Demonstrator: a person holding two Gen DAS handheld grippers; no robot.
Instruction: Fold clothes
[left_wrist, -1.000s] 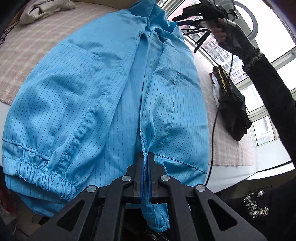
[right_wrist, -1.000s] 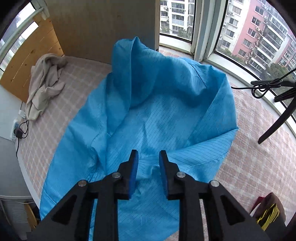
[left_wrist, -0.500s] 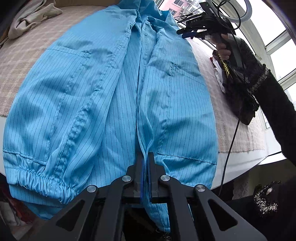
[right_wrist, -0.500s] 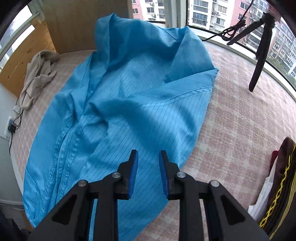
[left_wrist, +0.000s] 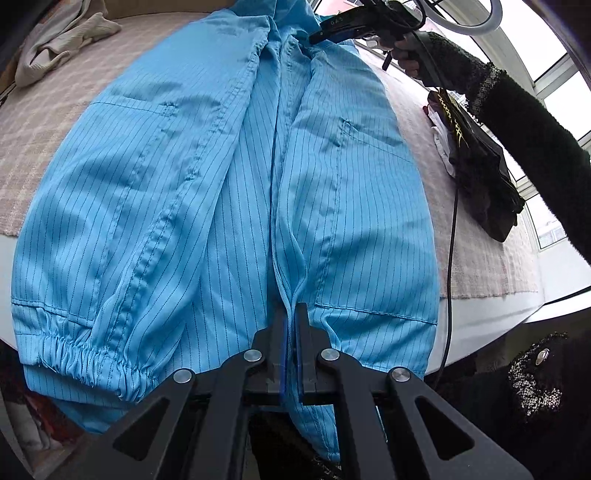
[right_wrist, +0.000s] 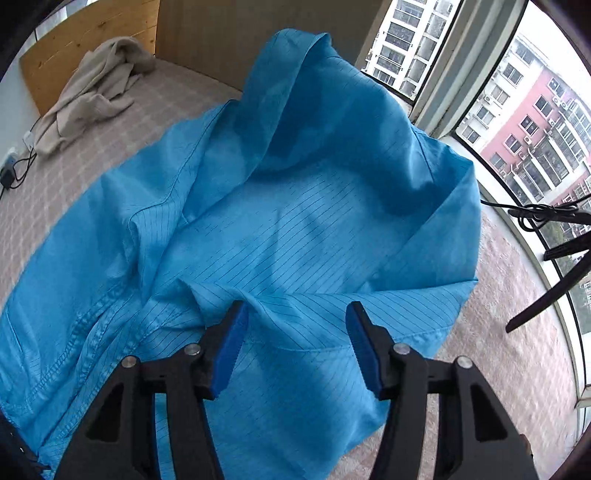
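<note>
A blue pinstriped jacket lies spread front-up on a checked bed cover, sleeves folded in along the body. My left gripper is shut on the jacket's front edge near the hem. At the collar end, in the left wrist view, the right gripper hovers over the fabric in a person's hand. In the right wrist view the right gripper stands just above the jacket near the collar; its jaws are opening, with a low ridge of cloth between the pads but not pressed.
A beige garment lies crumpled by the wooden headboard. A black bag and a cable lie at the bed's window side. A dark stand rises by the window. The bed edge runs below the hem.
The right gripper has dropped toward the collar and its jaws have spread wider. The jacket lies flatter on the bed. The left gripper has kept its grip and place.
</note>
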